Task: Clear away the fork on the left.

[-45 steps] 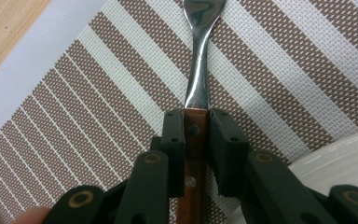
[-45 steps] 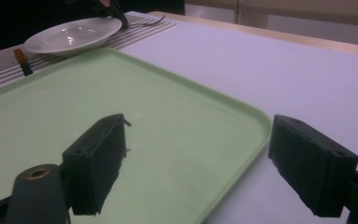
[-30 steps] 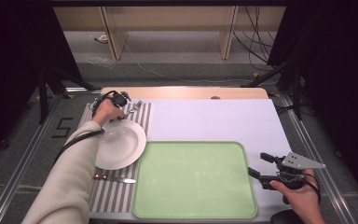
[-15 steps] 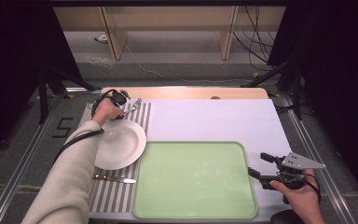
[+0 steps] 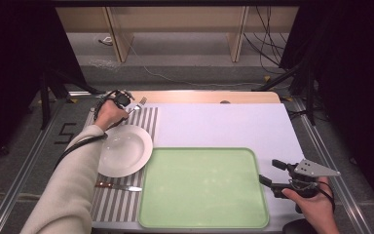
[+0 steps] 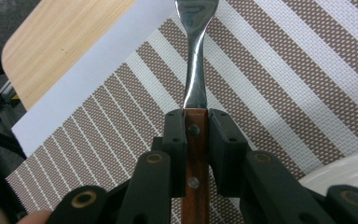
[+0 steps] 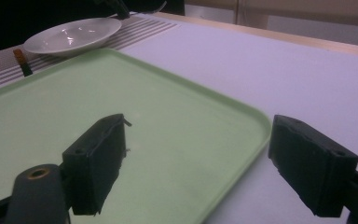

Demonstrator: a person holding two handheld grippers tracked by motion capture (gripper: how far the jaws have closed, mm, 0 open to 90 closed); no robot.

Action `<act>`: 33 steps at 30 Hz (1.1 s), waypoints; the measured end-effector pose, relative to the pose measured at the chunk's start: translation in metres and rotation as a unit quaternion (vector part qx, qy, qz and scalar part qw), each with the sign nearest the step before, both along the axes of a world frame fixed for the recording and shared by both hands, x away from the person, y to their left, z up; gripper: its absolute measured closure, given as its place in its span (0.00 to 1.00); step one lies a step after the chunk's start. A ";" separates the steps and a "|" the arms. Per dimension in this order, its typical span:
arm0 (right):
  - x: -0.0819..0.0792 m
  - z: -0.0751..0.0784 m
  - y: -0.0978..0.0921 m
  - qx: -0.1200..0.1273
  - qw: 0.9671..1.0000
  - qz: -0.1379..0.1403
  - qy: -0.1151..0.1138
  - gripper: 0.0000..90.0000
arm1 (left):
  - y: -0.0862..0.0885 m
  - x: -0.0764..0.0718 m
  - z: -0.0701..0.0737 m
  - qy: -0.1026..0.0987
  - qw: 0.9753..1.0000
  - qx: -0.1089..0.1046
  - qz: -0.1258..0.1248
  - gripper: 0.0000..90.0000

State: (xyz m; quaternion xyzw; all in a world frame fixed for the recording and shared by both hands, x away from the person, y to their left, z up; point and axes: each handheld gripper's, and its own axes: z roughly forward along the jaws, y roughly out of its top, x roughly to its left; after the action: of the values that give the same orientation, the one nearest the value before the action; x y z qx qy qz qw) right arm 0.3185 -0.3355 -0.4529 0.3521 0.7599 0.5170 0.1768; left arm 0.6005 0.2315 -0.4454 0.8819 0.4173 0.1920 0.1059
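Left gripper (image 6: 196, 140): jaws clamped on the brown wooden handle of a steel fork (image 6: 195, 60), seen at centre of the left gripper view; the tines run off the top edge. In the high view the fork (image 5: 137, 105) is seen at upper left, over the brown-and-white striped placemat (image 5: 146, 122).

Round white ceramic plate (image 5: 124, 150) is set on the placemat, left of centre. A wooden-handled table knife (image 5: 118, 186) is laid below it, at lower left.

Pale green rectangular plastic tray (image 5: 202, 187) is placed at lower centre on the white table cover (image 5: 224, 124).

Right gripper (image 5: 271, 174), lower right of the high view: jaws spread wide with nothing between them, held at the tray's right rim (image 7: 242, 154).
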 end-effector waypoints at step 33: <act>-0.001 0.000 0.001 -0.004 1.000 -0.001 -0.001 0.22 | -0.012 -0.050 0.046 -0.040 0.997 -0.070 0.009 0.86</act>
State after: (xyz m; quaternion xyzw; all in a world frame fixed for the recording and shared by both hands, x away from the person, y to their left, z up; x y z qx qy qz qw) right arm 0.3180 -0.3347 -0.4524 0.3514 0.7613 0.5145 0.1795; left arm 0.5503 0.2190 -0.3999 0.8602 0.4332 0.1986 0.1818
